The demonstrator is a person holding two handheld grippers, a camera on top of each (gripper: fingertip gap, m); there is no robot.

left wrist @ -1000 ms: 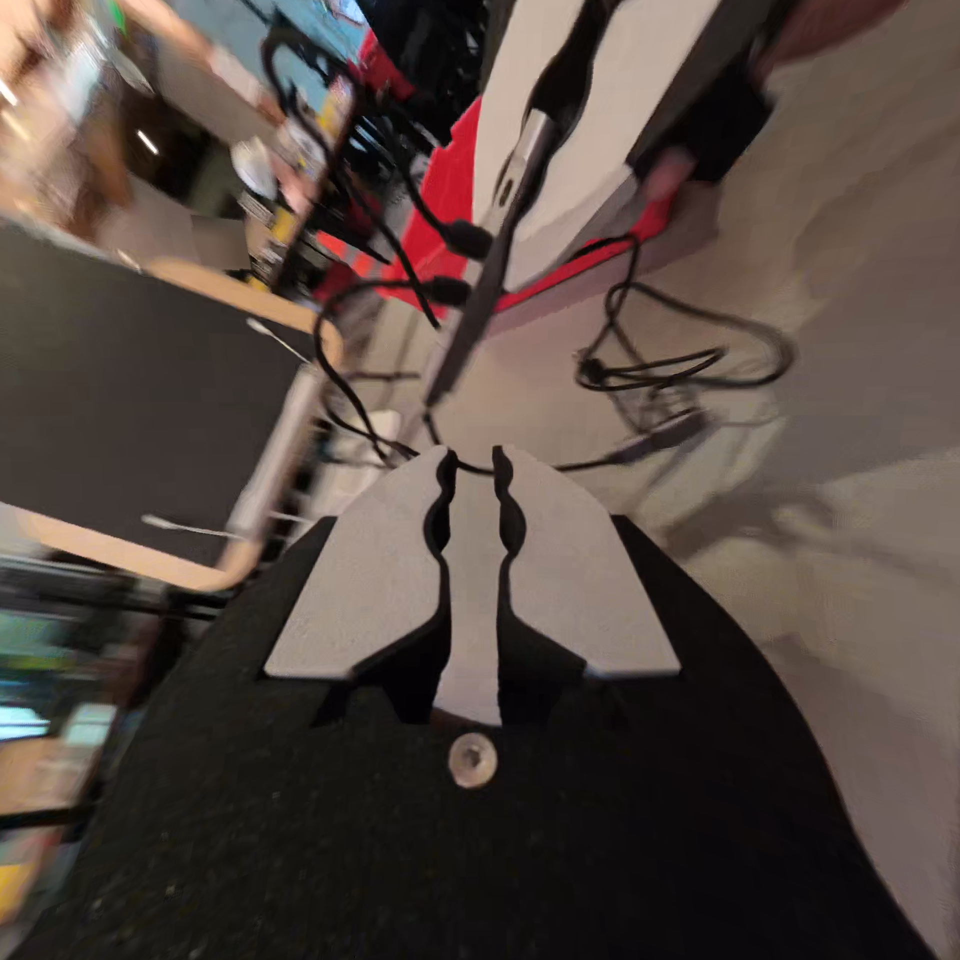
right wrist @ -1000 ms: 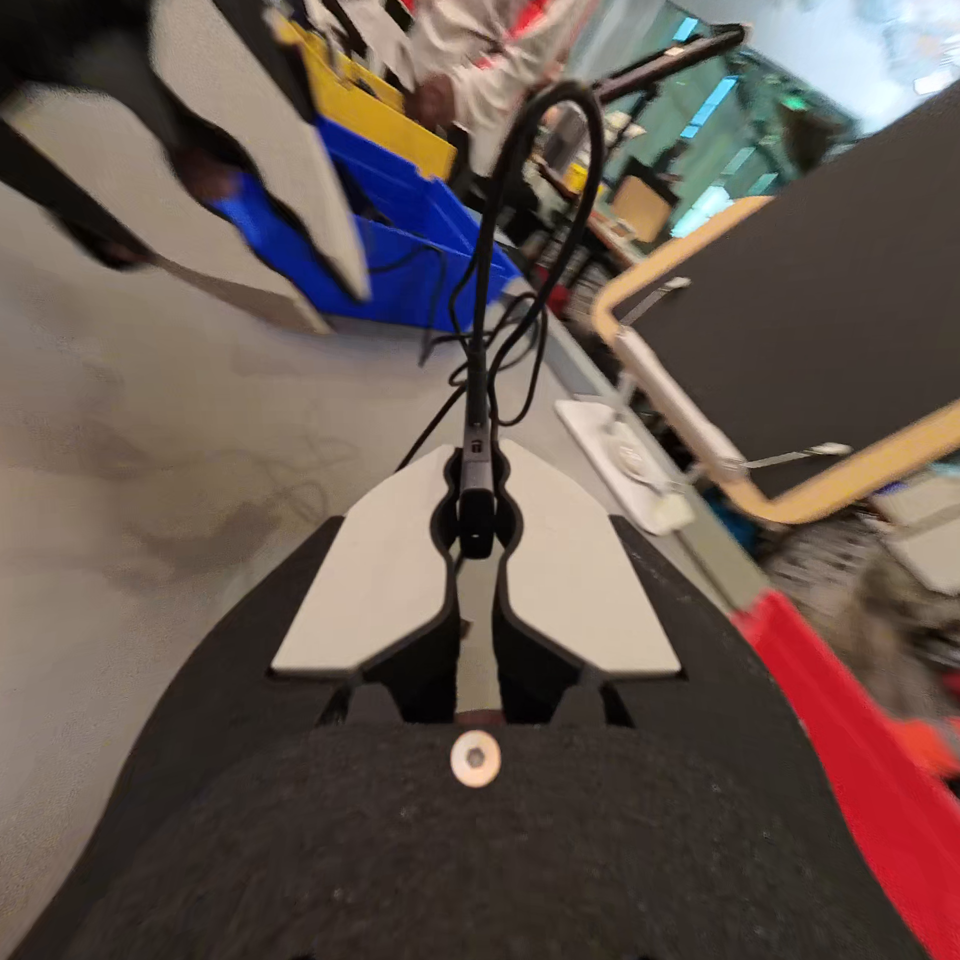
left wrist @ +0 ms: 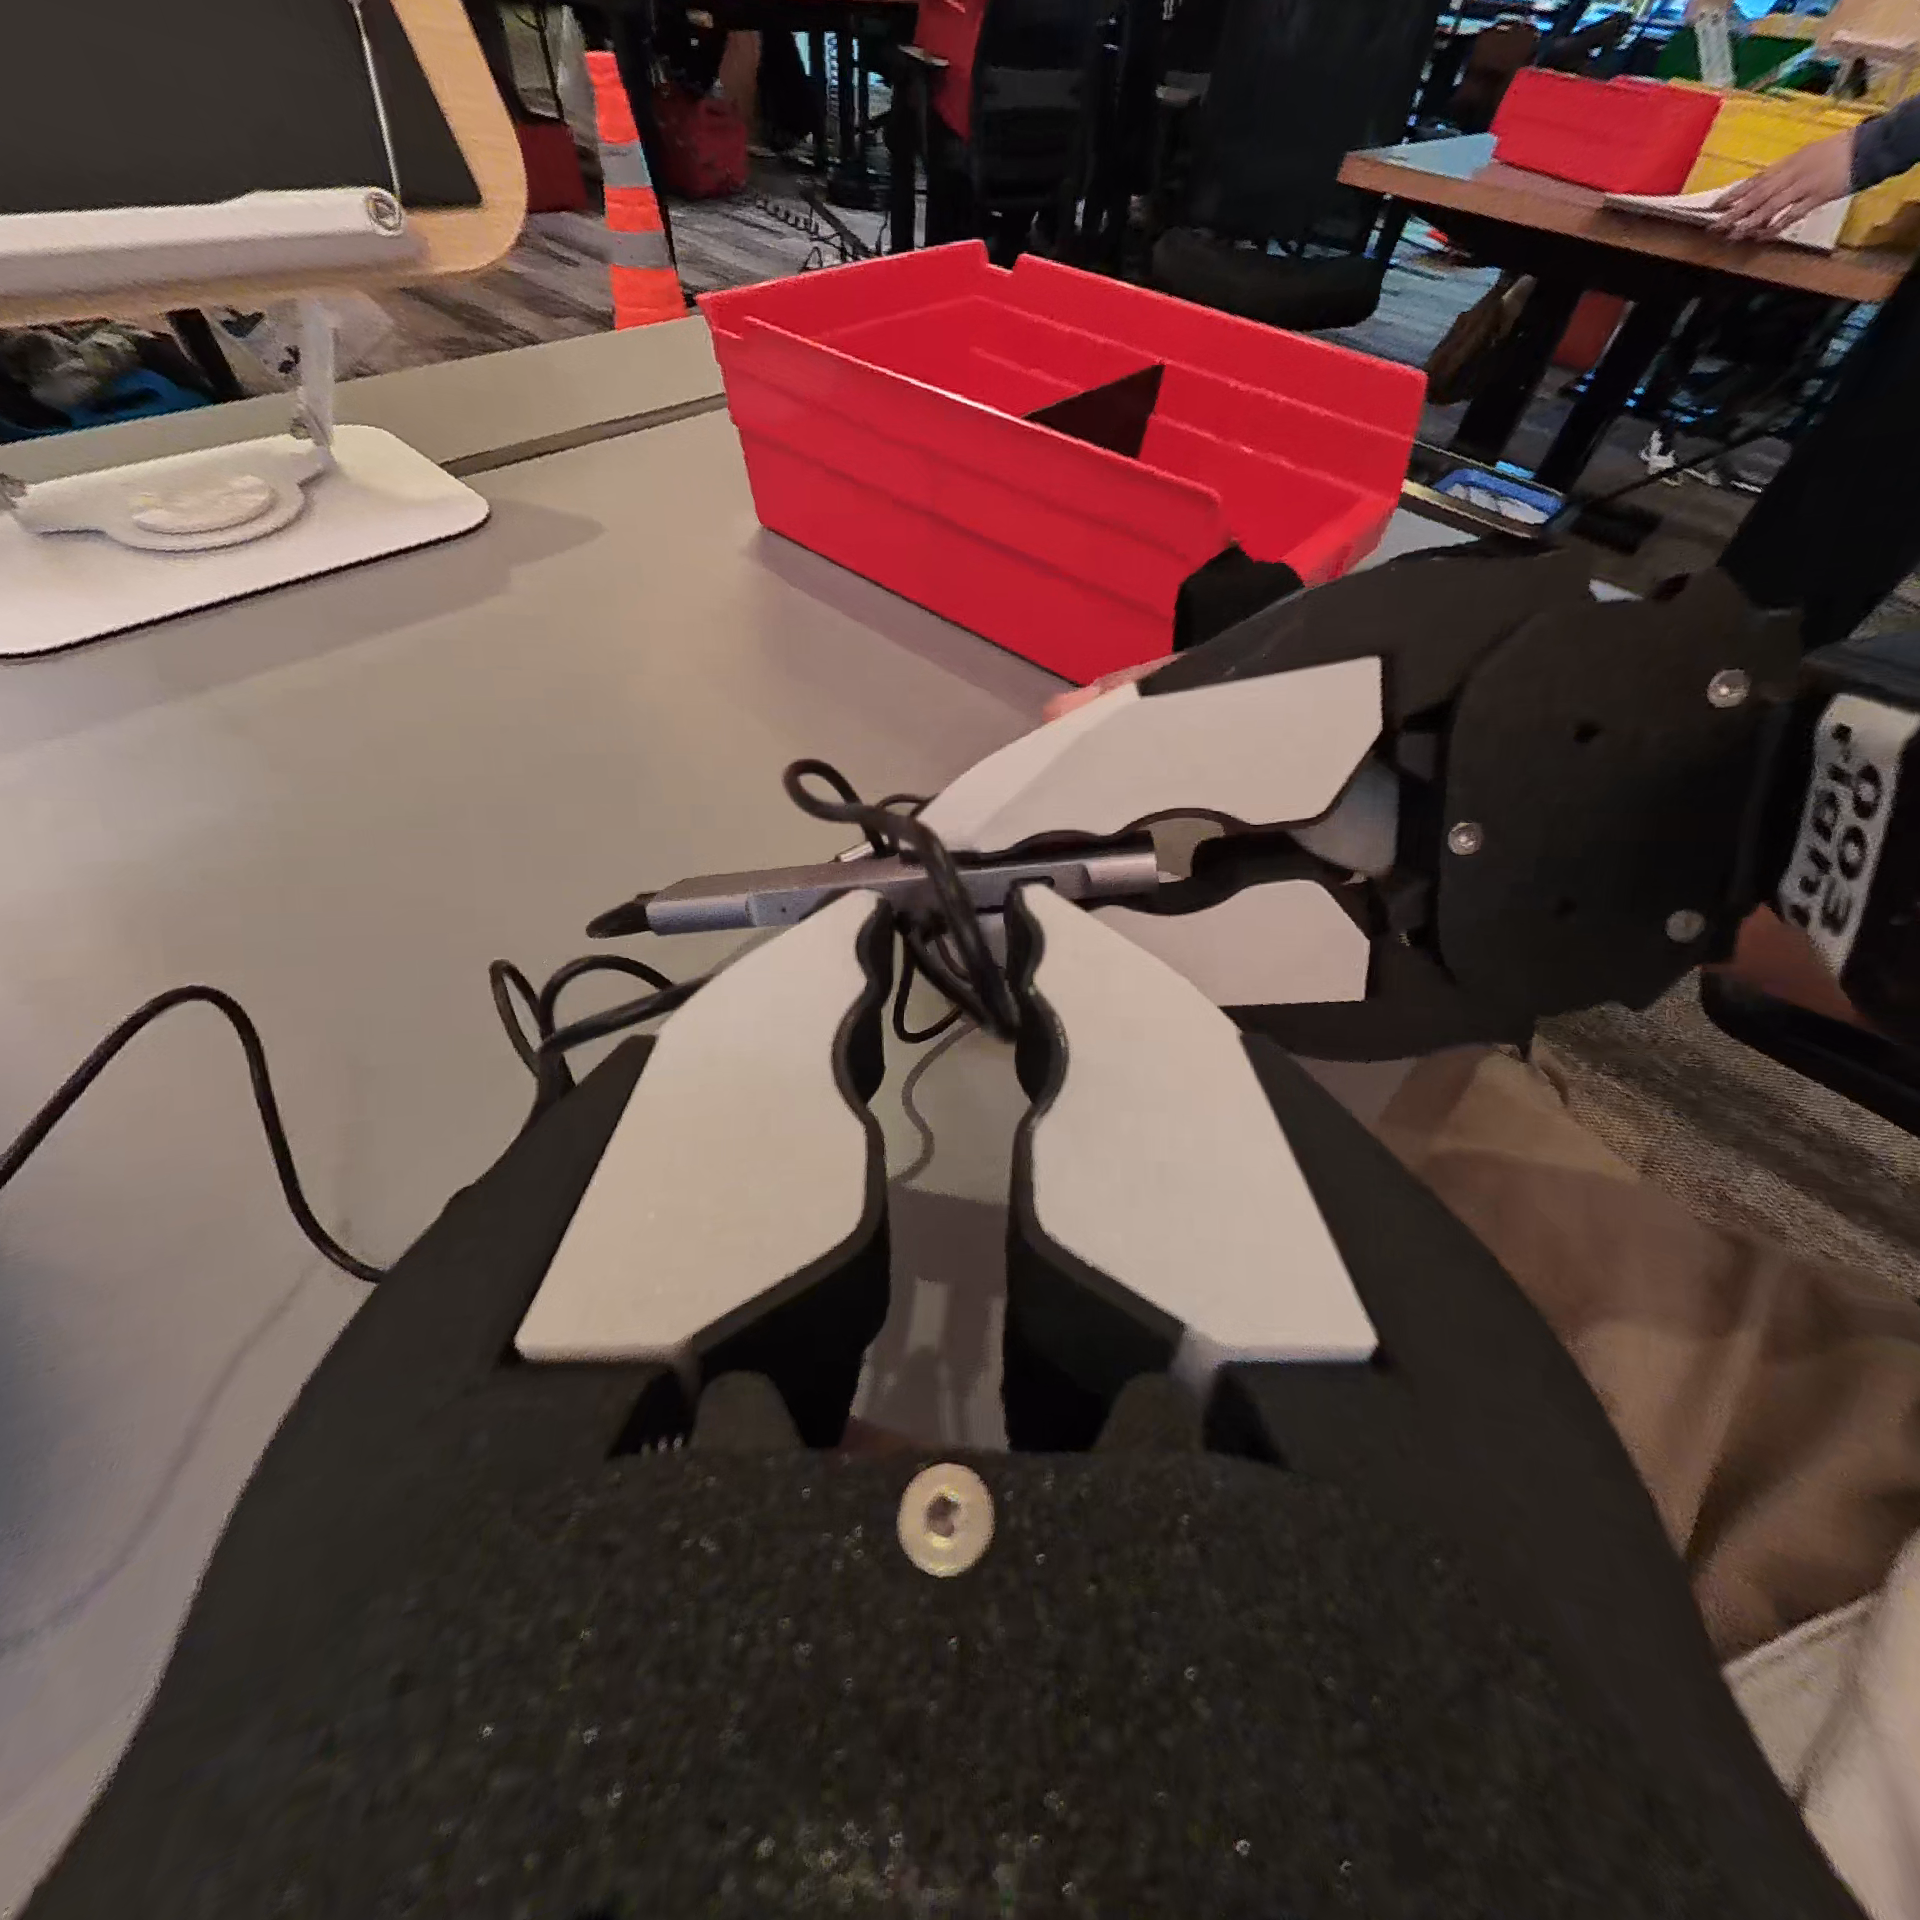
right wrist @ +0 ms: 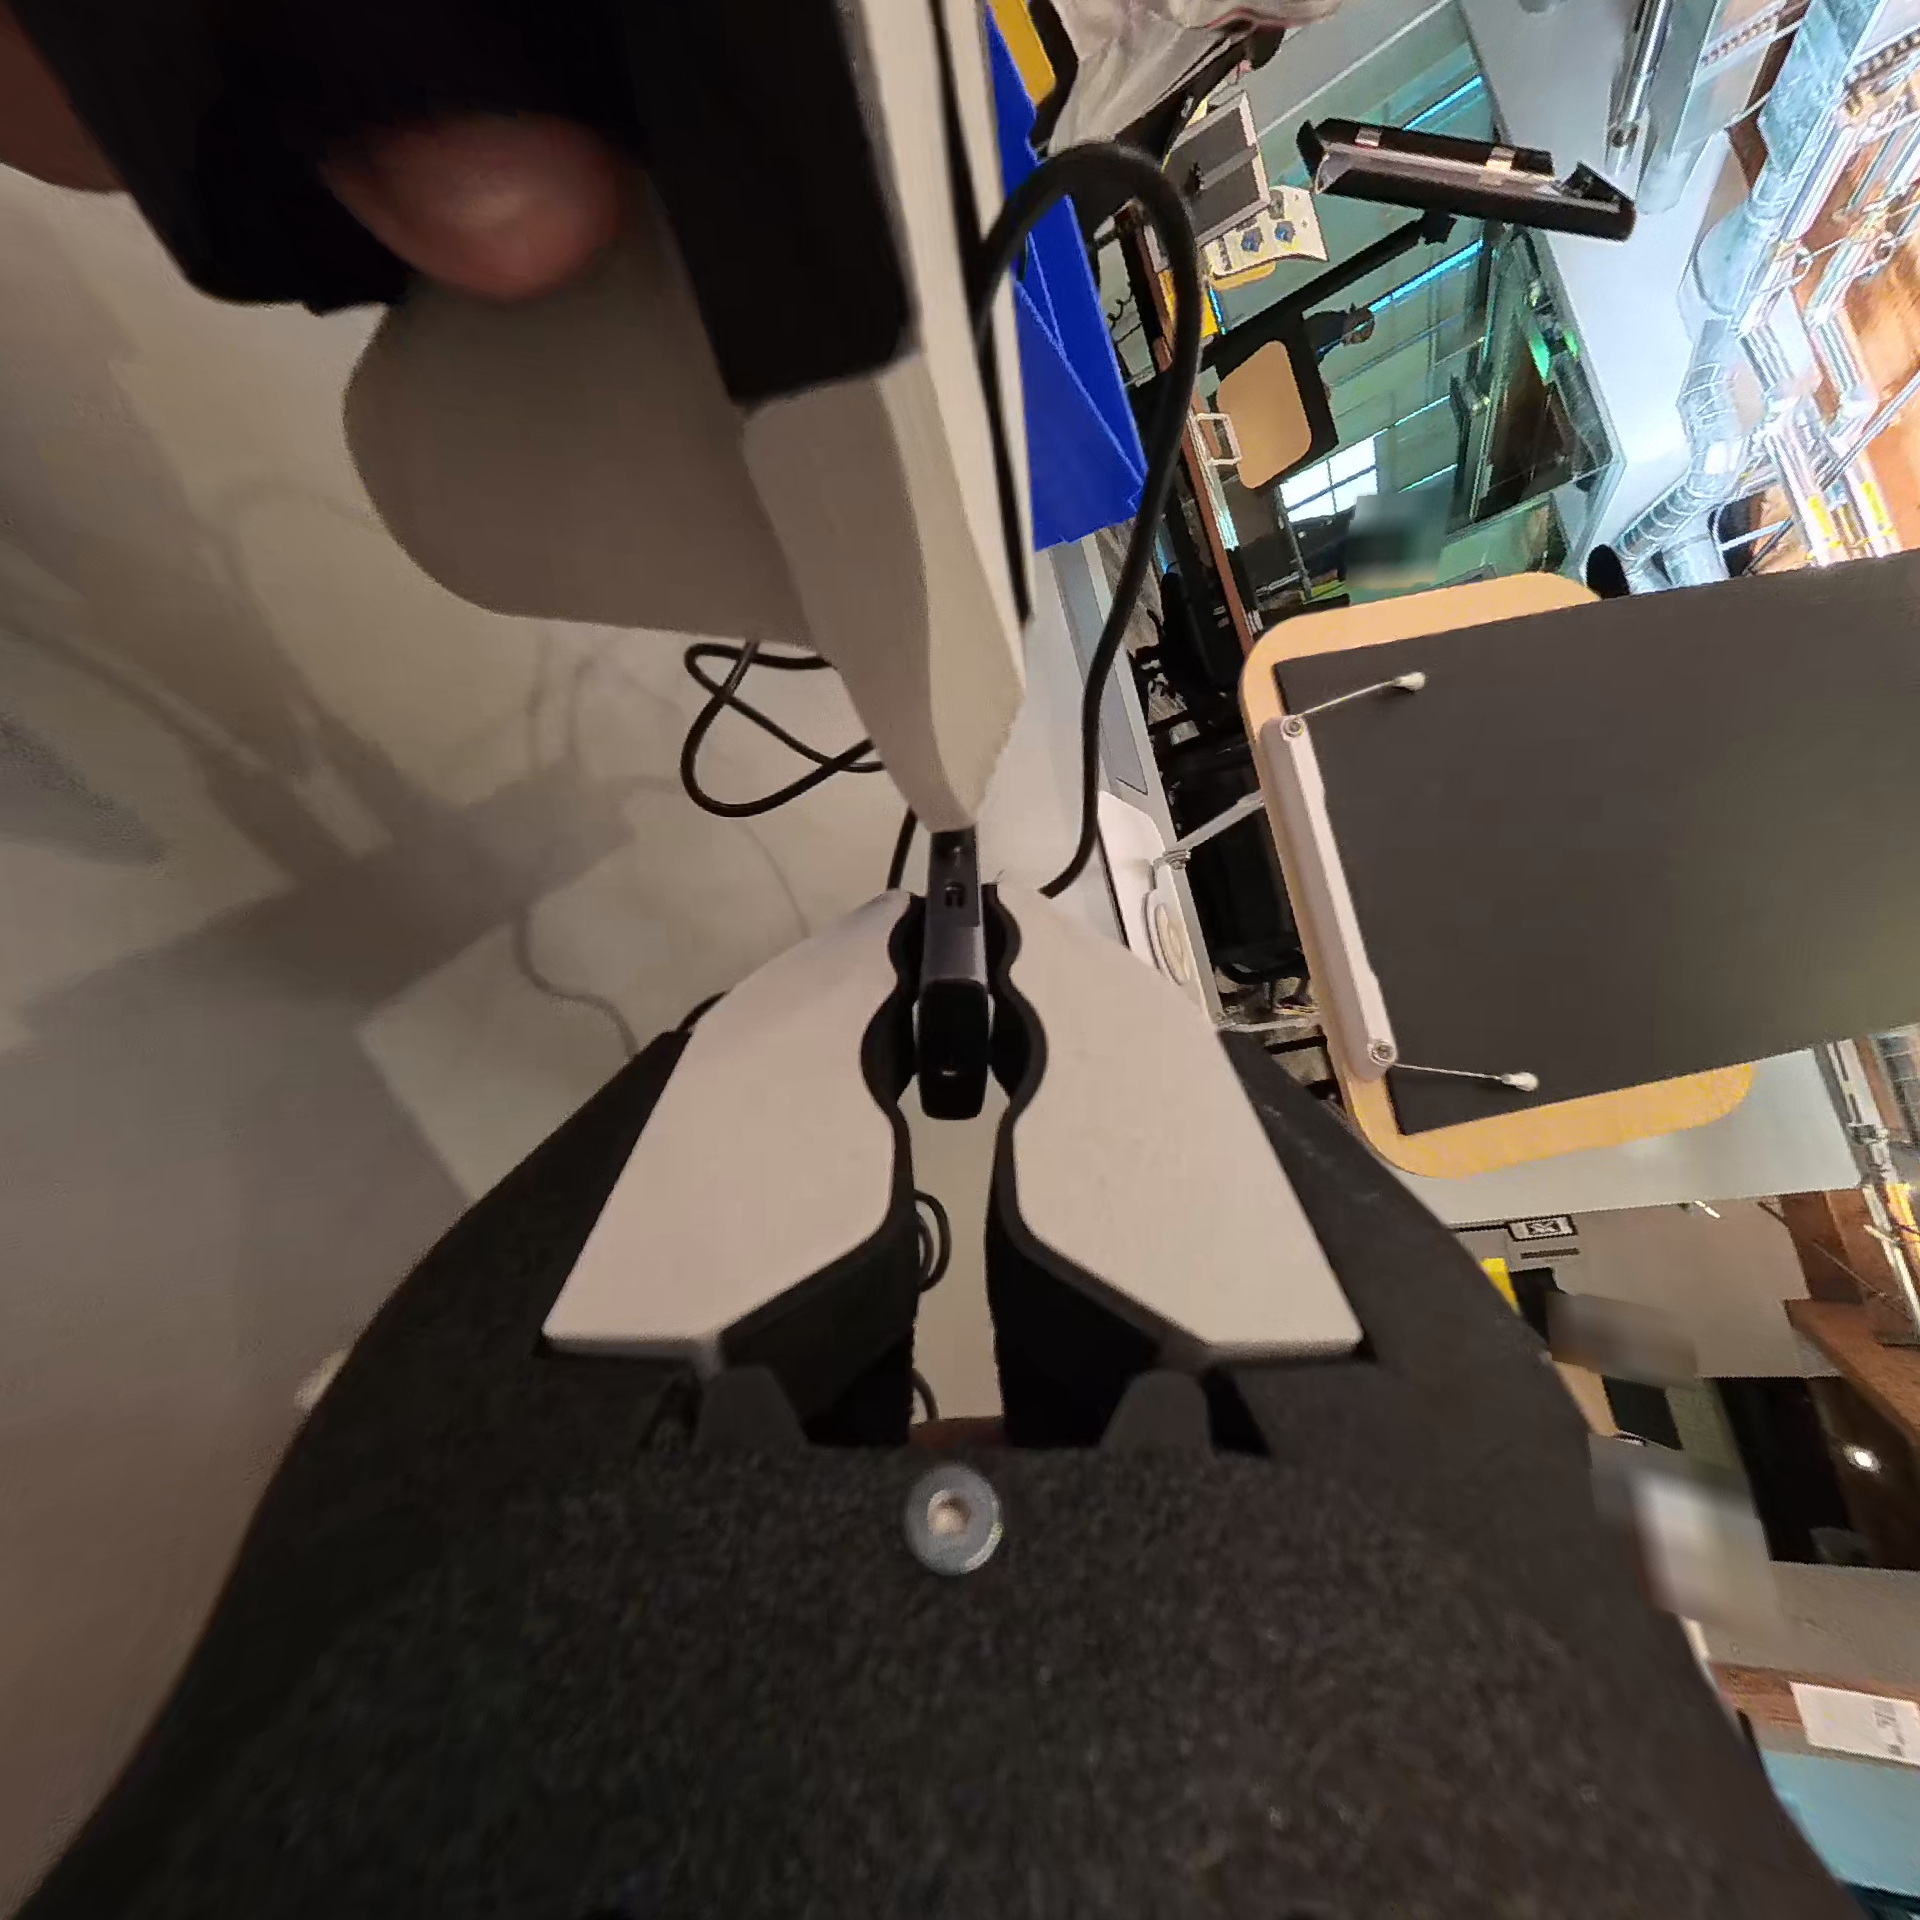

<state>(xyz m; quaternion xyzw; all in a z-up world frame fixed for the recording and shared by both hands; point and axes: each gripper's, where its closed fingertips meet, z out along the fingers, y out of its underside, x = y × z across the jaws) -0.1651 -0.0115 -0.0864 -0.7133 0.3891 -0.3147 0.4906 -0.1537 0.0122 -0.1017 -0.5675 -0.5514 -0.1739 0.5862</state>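
Right gripper [right wrist: 951, 966] is clamped on the near end of a slim grey USB hub [left wrist: 894, 894], held level above the grey table [left wrist: 416, 779], w/ red bin [left wrist: 1039, 468] far behind. Left gripper [left wrist: 940, 935] fingers are narrow, black cable [left wrist: 951, 935] bunched btwn the tips. I'd grip only the cord and go slow so loops don't snag the hub

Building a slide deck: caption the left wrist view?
Left gripper closes around black cable wrapped over grey adapter held by right gripper.
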